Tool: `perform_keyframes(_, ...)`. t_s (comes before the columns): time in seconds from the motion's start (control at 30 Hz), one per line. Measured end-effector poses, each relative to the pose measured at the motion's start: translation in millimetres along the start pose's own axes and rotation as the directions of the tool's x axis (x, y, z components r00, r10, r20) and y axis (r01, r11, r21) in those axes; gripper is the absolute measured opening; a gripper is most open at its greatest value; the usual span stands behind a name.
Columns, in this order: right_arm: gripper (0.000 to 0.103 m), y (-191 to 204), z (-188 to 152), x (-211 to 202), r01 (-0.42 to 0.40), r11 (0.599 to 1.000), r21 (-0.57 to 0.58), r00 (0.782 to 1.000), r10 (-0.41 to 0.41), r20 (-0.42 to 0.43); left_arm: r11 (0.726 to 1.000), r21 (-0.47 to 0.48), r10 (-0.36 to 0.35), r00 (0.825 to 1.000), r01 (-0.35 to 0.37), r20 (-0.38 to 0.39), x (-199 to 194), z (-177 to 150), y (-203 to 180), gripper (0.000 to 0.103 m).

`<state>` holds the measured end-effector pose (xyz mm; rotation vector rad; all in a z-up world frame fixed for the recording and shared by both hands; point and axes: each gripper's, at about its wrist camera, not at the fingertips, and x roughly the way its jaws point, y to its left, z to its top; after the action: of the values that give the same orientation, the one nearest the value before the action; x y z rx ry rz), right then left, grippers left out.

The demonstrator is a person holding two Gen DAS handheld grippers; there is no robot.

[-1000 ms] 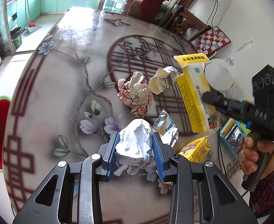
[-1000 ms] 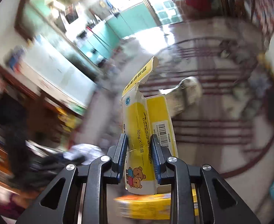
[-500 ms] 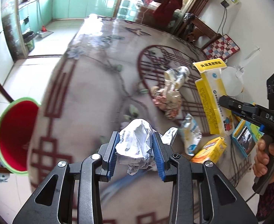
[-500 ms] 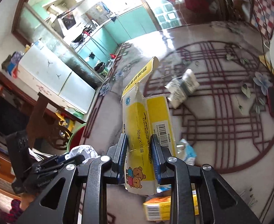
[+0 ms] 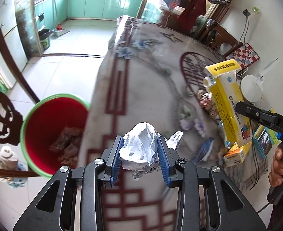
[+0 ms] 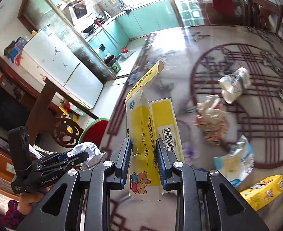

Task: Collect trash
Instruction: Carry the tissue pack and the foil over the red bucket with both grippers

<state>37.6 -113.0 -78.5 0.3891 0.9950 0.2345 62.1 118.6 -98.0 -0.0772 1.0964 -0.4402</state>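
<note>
One paper wad (image 5: 140, 146) is clamped in the left hand-held gripper (image 5: 140, 154) above the near table (image 5: 141, 77) edge, right of one red bin (image 5: 50, 130). One yellow carton (image 6: 151, 140) is pinched by the right hand-held gripper (image 6: 144, 161). Four trash pieces are left on the table.

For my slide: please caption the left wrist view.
Left gripper holding crumpled paper near the red bin.

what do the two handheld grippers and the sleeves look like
Both the left gripper and right gripper are black frames with silver bolts and ribbed blue pads. White lettering marks their pistol-grip bodies. A black cable trails below the right one. Sleeves are dark red patterned.
</note>
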Motion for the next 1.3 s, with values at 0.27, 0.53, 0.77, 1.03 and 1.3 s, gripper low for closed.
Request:
perform_keyframes(0.27,0.024,42.3,-3.8,18.6,-0.013,1.000,-0.013,1.000,0.013,0.000,1.000,-0.015,0.015,1.000,-0.015,-0.004,-6.3,0.0,40.7,0.034)
perform_keyframes(0.53,0.024,71.7,0.8,38.1,-0.028,0.999,-0.046,0.999,0.027,-0.024,0.998,-0.043,0.042,0.999,-0.042,0.000,-5.7,2.6,68.3,0.034)
perform_keyframes(0.77,0.024,98.1,4.1,61.4,-0.047,0.997,-0.069,0.998,0.044,-0.047,0.993,-0.091,0.073,0.997,-0.074,-0.014,-3.9,1.2,95.4,0.035)
perform_keyframes(1.03,0.024,124.6,7.5,87.1,-0.096,0.991,-0.096,0.992,0.088,-0.085,0.982,-0.139,0.127,0.991,-0.130,-0.032,-1.0,2.0,127.7,0.035)
perform_keyframes(1.3,0.024,147.4,5.9,103.3,-0.120,0.983,-0.140,0.987,0.103,-0.121,0.977,-0.155,0.142,0.989,-0.147,-0.041,6.1,3.7,142.4,0.035)
